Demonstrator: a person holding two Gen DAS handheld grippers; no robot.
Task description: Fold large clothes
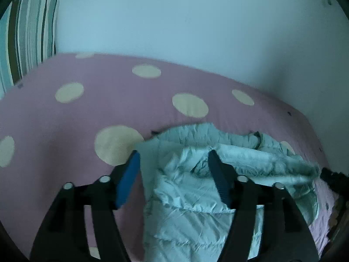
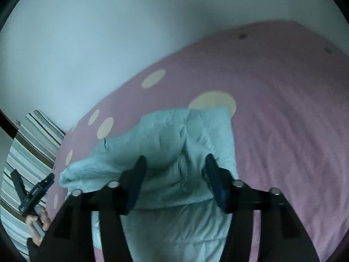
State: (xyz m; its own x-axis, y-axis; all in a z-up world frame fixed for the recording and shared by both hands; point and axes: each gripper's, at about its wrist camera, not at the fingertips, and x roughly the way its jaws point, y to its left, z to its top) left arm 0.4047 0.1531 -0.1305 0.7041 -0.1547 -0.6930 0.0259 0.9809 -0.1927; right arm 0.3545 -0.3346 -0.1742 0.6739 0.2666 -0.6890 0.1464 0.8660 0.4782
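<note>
My left wrist view: jacket (image 1: 196, 185) on bed (image 1: 109, 100), lower centre; pillow (image 1: 26, 35) upper left; wall (image 1: 196, 21) behind bed.

Pale mint-blue quilted jacket (image 1: 192, 187) — puffy, stitched in horizontal channels, crumpled. Lies flat on the surface, filling lower centre of the left wrist view and running off the bottom edge. Right wrist view: the jacket (image 2: 174, 139) sits centre to lower centre, top part folded back over itself — possibly a sleeve bunched at lower left, blurred.
</note>
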